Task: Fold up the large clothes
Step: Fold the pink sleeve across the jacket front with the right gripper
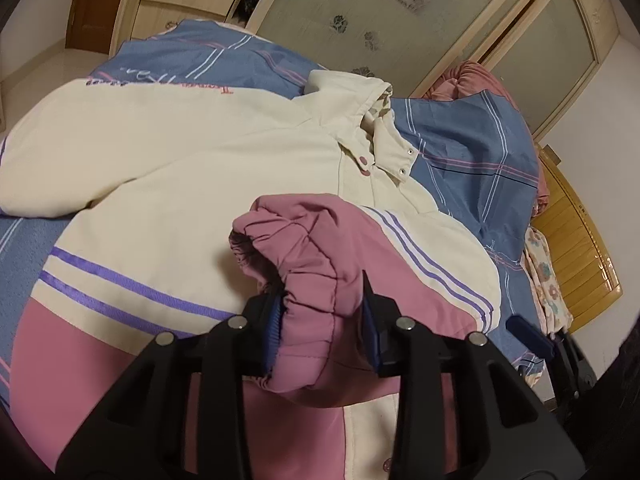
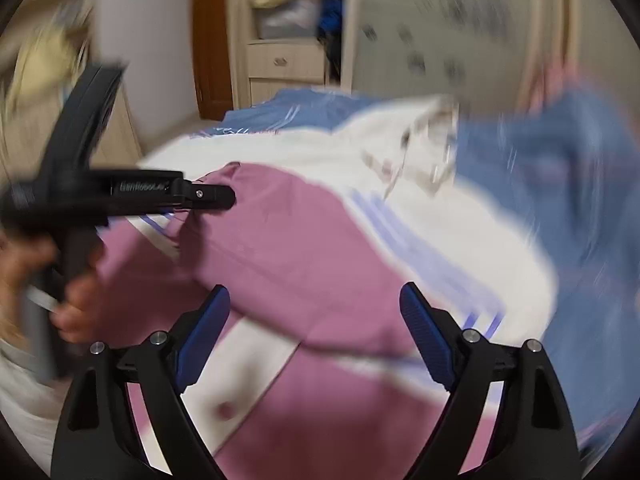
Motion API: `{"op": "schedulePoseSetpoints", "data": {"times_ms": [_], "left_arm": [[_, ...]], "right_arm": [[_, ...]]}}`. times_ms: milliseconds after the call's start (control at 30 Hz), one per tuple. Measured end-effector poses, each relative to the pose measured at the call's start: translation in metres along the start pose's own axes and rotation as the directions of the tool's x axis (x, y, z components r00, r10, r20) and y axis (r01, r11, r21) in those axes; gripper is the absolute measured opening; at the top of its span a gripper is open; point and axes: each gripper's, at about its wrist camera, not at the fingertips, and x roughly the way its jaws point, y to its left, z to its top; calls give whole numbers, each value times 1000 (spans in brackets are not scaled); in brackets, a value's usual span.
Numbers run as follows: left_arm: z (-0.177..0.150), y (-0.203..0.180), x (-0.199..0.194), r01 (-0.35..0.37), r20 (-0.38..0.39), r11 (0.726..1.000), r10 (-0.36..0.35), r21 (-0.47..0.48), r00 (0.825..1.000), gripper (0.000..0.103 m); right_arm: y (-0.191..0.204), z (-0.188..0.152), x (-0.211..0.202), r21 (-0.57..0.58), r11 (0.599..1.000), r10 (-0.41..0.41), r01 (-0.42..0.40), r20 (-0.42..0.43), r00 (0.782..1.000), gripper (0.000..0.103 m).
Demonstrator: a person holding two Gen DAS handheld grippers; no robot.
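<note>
My left gripper point(image 1: 324, 312) is all matte black plastic, angular arms pinned with round silver bolts, and ribbed blue pads point(image 1: 370, 328) lining the fingers. My right gripper point(image 2: 316, 320) is built the same: black frame, silver pins, ridged blue pads point(image 2: 420, 332). Small pale lettering on the left one's side, too blurred to read.

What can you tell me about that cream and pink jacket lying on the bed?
The jacket looks padded: cream on top, pink below, with purple stripes between and snap buttons at its collar. It lies spread on a blue striped bedspread. One pink sleeve is folded across the body; the left hand-held gripper pinches its gathered elastic cuff. The right hand-held gripper hovers open over the pink part.
</note>
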Motion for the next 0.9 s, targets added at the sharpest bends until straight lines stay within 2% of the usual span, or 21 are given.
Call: {"op": "schedulePoseSetpoints", "data": {"times_ms": [33,67,133,200,233,267,367,467,500,533,600,633,667,700,767,833,900], "left_arm": [[0,3,1,7,-4,1000,-7,-11,1000,34],[0,8,-1,12,-6,1000,-12,-20,1000,35],[0,15,-2,35,-7,999,-35,-39,999,40],[1,22,-4,44,4,997,-44,-58,999,46],[2,26,-7,43,18,997,-42,-70,999,50],[3,32,-12,43,41,995,-40,-87,998,51],[6,47,-25,13,103,991,1,-132,995,51],[9,54,-26,-36,110,989,52,-141,993,52],[9,57,-23,-40,98,989,55,-146,994,53],[9,58,-19,-39,84,988,52,-152,995,53],[8,58,-12,-43,60,987,53,-153,997,53],[8,57,-8,-50,50,988,58,-149,997,53],[7,56,-7,-56,44,988,63,-145,997,55],[7,56,-5,-63,38,988,69,-143,997,55],[5,56,-6,-72,36,988,78,-138,996,62],[4,54,-6,-86,38,988,92,-128,995,66],[2,52,-5,-99,33,988,104,-117,994,67]], "right_arm": [[17,1,10,-95,995,-8,7,-16,1000,88],[32,0,21,-163,986,15,-22,-44,999,88],[46,0,38,-194,979,56,-69,-71,996,86],[48,4,58,-161,983,74,-87,-85,994,56],[45,9,70,-123,987,87,-100,-103,991,29],[37,17,81,-66,990,121,-128,-104,987,17],[-2,49,102,134,975,181,-176,-30,983,9],[-44,75,105,323,933,132,-157,97,986,9],[-52,83,110,371,914,130,-164,115,985,9],[-51,89,120,380,904,176,-195,84,981,10],[-29,92,152,308,915,298,-260,-84,951,19],[-16,86,165,271,918,338,-288,-160,927,28],[-9,77,169,254,918,356,-303,-197,913,37],[-6,69,164,249,920,352,-302,-192,916,41],[-19,54,141,262,923,320,-281,-119,940,73],[-45,41,116,321,914,274,-247,-41,961,82],[-85,25,93,414,889,210,-195,10,978,82]]}}
